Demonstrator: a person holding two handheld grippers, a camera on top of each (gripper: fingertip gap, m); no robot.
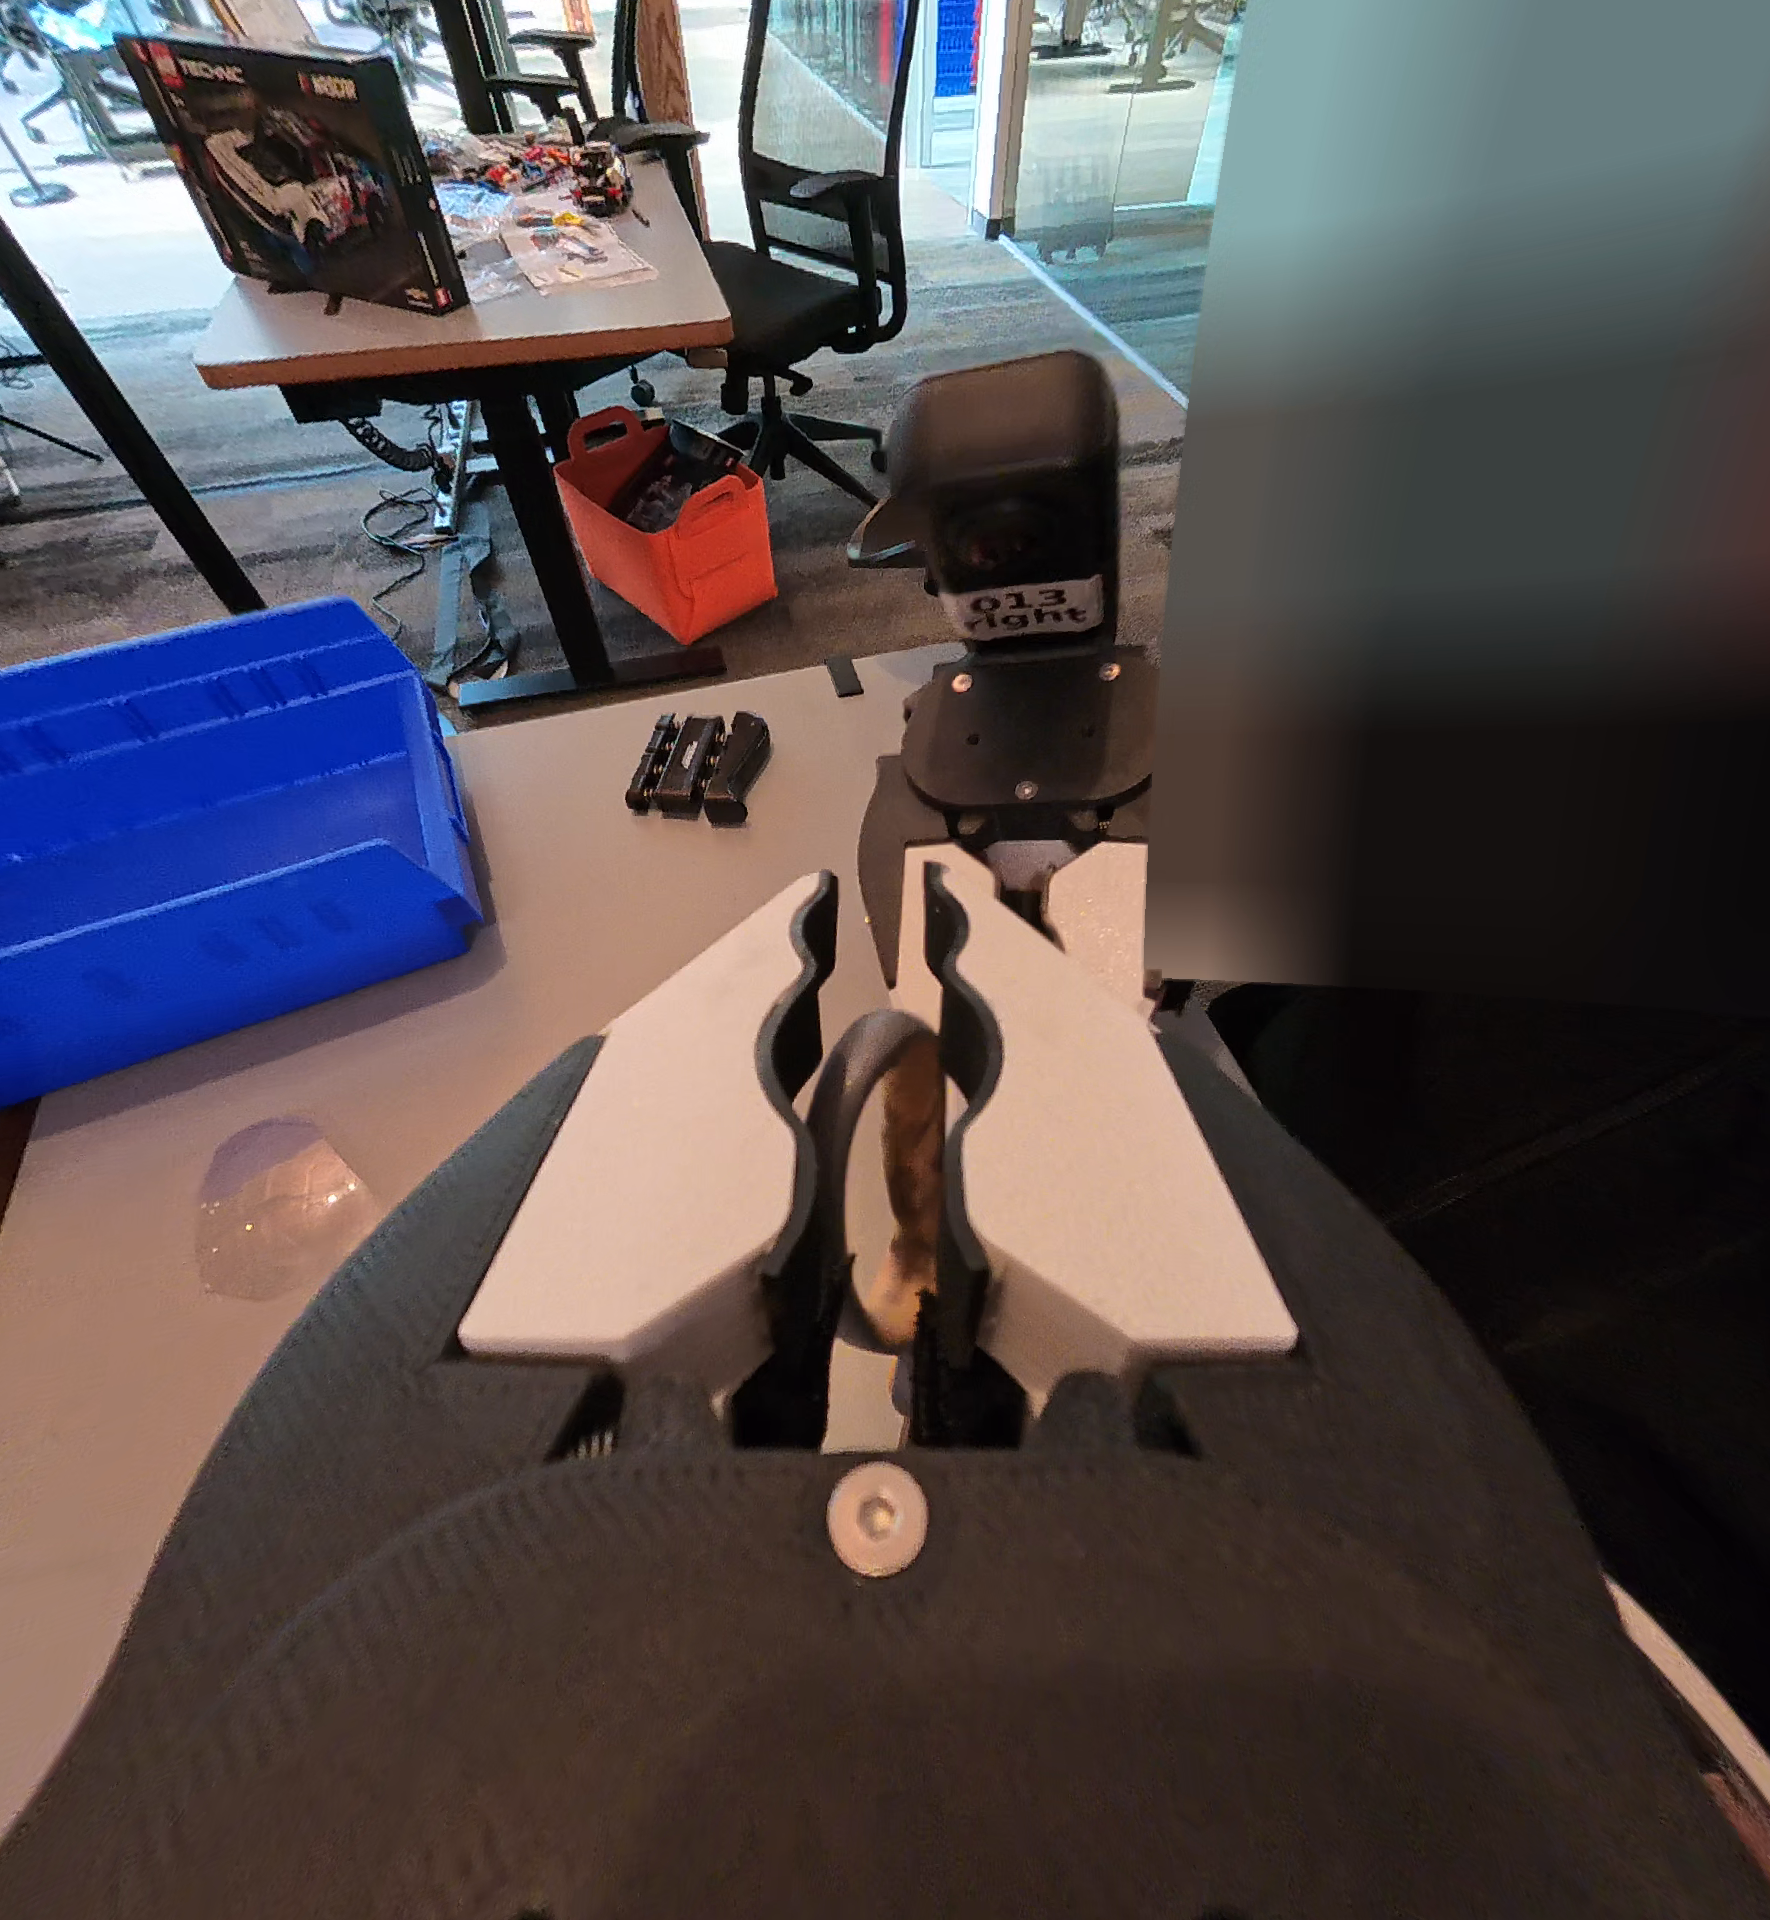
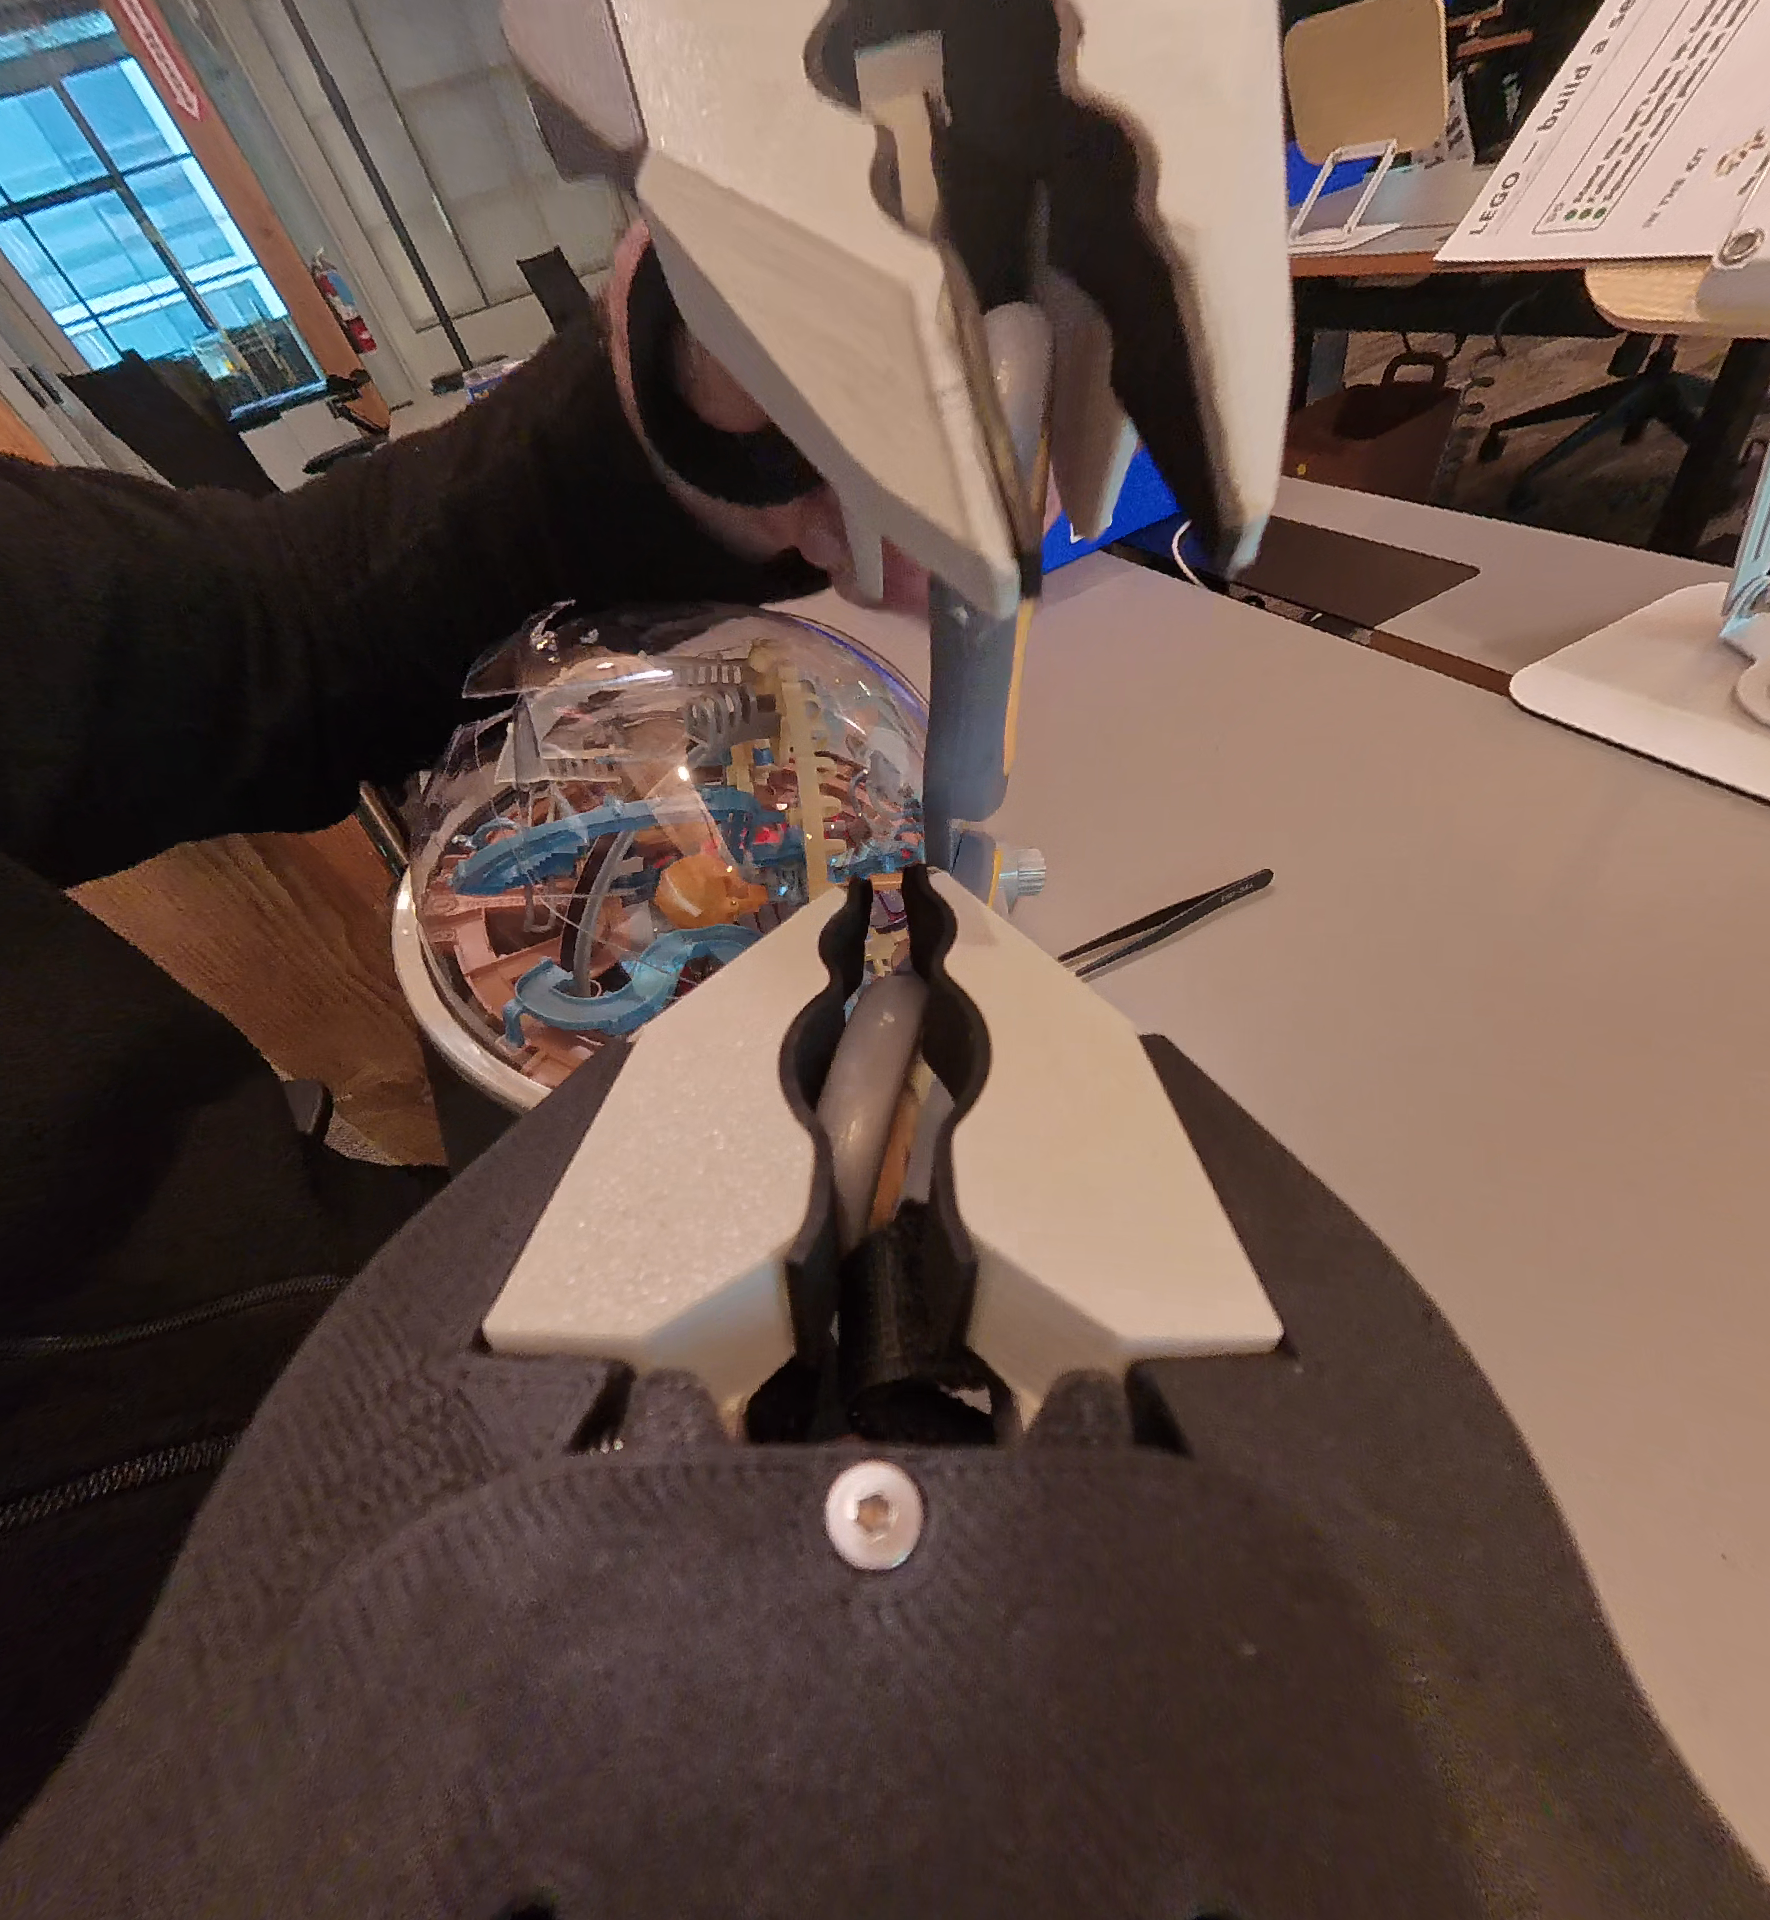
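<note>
Left of the left gripper (image 1: 879,935) on the worktop (image 1: 590,831): blue bin (image 1: 185,831). Its jaws stand clamped on a grey-and-yellow handled tool (image 1: 881,1122). Right gripper (image 2: 896,914): likewise pinching that tool's (image 2: 969,707) far end; clear maze ball (image 2: 652,831) just left of it, tweezers (image 2: 1172,920) right.

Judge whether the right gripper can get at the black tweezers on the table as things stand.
Probably not: the right gripper is shut on a grey-and-yellow tool the left gripper also clamps. The black tweezers lie nearby on open table; the way is free, the jaws full.
</note>
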